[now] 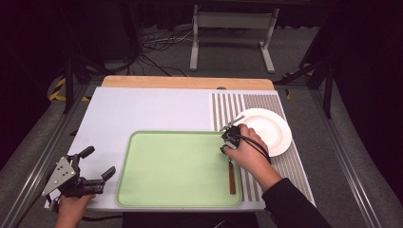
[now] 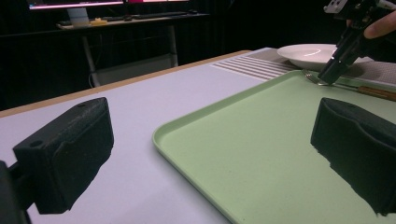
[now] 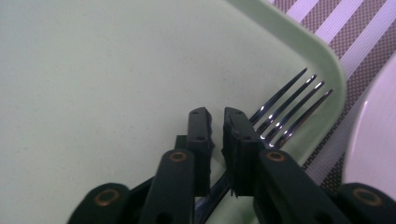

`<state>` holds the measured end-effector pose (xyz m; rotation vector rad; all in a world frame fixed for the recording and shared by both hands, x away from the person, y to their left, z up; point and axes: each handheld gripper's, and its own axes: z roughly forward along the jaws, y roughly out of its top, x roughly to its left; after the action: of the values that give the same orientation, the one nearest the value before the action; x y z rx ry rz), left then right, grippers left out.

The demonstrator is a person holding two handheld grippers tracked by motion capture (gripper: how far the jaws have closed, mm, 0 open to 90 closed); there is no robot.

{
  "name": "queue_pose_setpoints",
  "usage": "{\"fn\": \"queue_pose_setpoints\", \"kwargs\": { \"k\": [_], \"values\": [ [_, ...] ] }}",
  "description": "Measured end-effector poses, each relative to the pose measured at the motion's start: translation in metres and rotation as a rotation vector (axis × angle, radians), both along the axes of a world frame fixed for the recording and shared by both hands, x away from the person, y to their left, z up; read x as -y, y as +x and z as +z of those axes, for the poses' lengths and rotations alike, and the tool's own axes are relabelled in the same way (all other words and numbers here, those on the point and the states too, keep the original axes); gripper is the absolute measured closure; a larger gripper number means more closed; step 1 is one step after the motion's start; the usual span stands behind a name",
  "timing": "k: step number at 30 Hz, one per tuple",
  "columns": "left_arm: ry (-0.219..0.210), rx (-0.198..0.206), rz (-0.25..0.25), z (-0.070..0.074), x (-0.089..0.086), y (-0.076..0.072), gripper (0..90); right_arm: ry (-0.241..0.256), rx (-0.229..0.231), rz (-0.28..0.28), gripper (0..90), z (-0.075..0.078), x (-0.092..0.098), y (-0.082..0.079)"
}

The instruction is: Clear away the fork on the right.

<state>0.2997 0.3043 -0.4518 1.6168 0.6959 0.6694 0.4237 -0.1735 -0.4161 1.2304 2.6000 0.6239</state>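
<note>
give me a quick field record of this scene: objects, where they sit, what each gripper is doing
tray: green, on the table
fork: wooden handle, lying at tray's right edge, tines toward the plate
plate: white, on striped mat, right of tray
right gripper: fingers straddling the fork's neck, narrow gap, grip cannot be confirmed
left gripper: open, holds nothing, left of tray

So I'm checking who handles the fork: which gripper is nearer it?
Right. The right gripper is at the fork, jaws either side of its neck; the left gripper is off the tray's left edge.
</note>
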Motion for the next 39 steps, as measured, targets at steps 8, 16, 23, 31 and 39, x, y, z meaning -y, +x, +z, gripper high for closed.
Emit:
{"fn": "queue_pose_setpoints", "kwargs": {
  "k": [8,16,23,31,39],
  "values": [
    [-0.001,0.002,0.003,0.000,0.000,0.000,0.0,0.145,0.146,0.117,28.7,0.017,0.002,-0.010],
    [0.001,0.006,0.001,0.000,0.001,0.000,0.0,0.186,0.266,0.187,17.8,0.035,0.017,-0.027],
    [0.001,0.002,0.002,0.000,0.001,-0.001,0.0,0.250,0.362,0.228,14.2,0.040,0.038,-0.040],
    [-0.002,-0.001,0.002,0.000,0.001,-0.001,0.0,0.378,0.537,0.255,11.3,0.033,0.079,-0.065],
    [-0.001,0.001,0.002,0.001,0.001,-0.002,0.0,0.542,0.712,0.220,10.9,-0.008,0.142,-0.099]
  ]
}}
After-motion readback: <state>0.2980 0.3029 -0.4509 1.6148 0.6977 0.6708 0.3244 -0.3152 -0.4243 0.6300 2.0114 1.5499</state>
